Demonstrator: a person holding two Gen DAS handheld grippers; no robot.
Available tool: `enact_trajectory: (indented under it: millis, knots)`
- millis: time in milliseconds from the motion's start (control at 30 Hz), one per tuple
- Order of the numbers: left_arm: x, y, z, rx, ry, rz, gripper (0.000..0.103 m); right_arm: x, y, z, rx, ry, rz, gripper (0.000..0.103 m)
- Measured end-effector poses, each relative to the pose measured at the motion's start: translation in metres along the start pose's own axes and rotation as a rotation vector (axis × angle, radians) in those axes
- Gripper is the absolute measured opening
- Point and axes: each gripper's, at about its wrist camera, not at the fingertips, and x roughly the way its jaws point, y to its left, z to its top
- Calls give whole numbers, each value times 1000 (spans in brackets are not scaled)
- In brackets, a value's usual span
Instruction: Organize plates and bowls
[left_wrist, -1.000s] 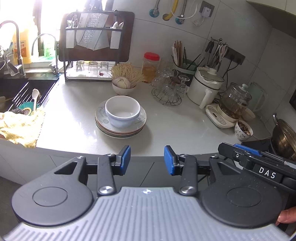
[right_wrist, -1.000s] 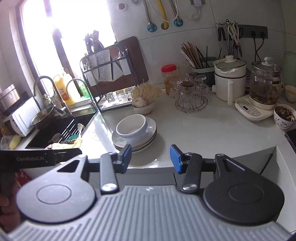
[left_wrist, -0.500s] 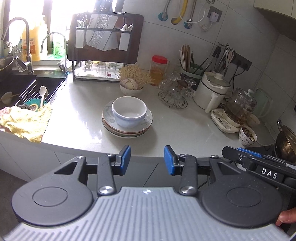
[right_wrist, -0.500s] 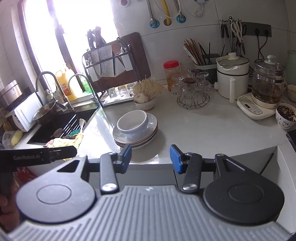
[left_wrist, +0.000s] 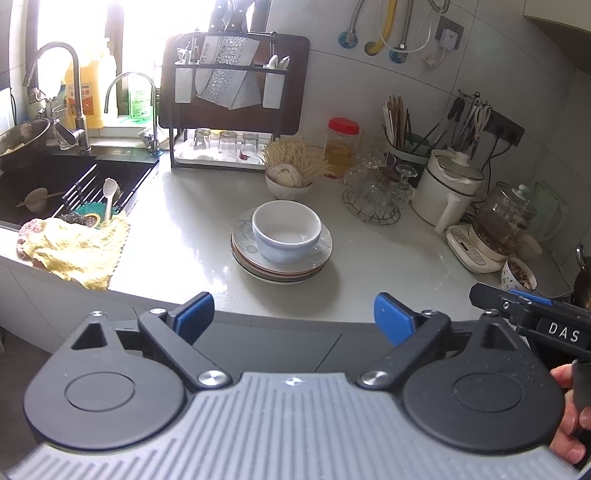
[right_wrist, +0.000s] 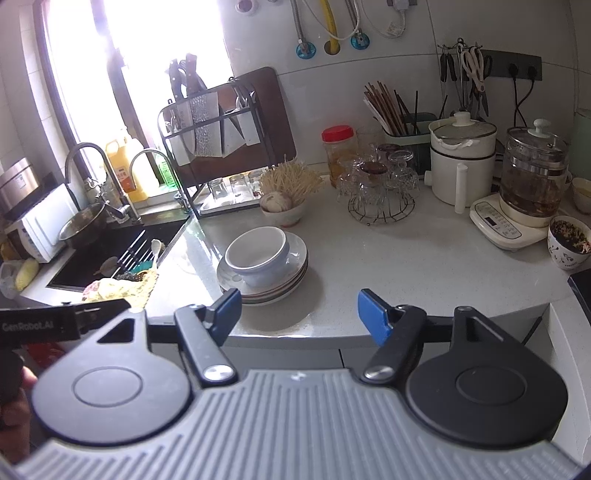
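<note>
a white bowl (left_wrist: 285, 232) sits in the top plate of a stack of plates (left_wrist: 281, 254) on the pale tabletop (left_wrist: 388, 258), ahead of and between the left gripper (left_wrist: 293, 317) fingers, well apart from them. the right gripper (right_wrist: 299, 312) sees the same stack ahead of its left finger (right_wrist: 226, 308). both pairs of blue-padded fingers are spread wide and hold nothing. beyond the stack stands a small bowl of noodles (left_wrist: 291, 177); left of it lies a yellow cloth (left_wrist: 77, 247).

Glossy, seemingly ceramic bowl (left_wrist: 285, 232) and plates (left_wrist: 280, 264) on a smooth, shiny countertop (left_wrist: 388, 266); nubby yellow cloth (left_wrist: 75, 251).
</note>
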Motion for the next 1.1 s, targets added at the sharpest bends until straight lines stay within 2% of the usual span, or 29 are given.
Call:
enact_trajectory:
  millis: [167, 200, 367, 400, 433, 967, 1100]
  knots:
    - [-5, 1, 9, 4, -20, 5, 98, 0, 3, 8, 3, -18, -1, 75]
    - [-7, 2, 11, 2, -27, 4, 99, -2, 5, 9, -2, -30, -4, 82]
    - [-9, 5, 16, 3, -24, 12, 100, -6, 7, 11, -5, -48, 4, 90]
    - [-9, 5, 16, 6, -21, 12, 100, -6, 7, 10, -1, -54, 5, 102]
    - [-9, 5, 16, 8, -16, 16, 100, -7, 7, 10, 6, -62, 7, 103]
    - [-8, 5, 6, 36, 28, 52, 100, -7, 17, 4, -35, -50, 20, 103]
    - [-7, 4, 2, 39, 44, 37, 100, -7, 15, -1, -30, -47, 18, 103]
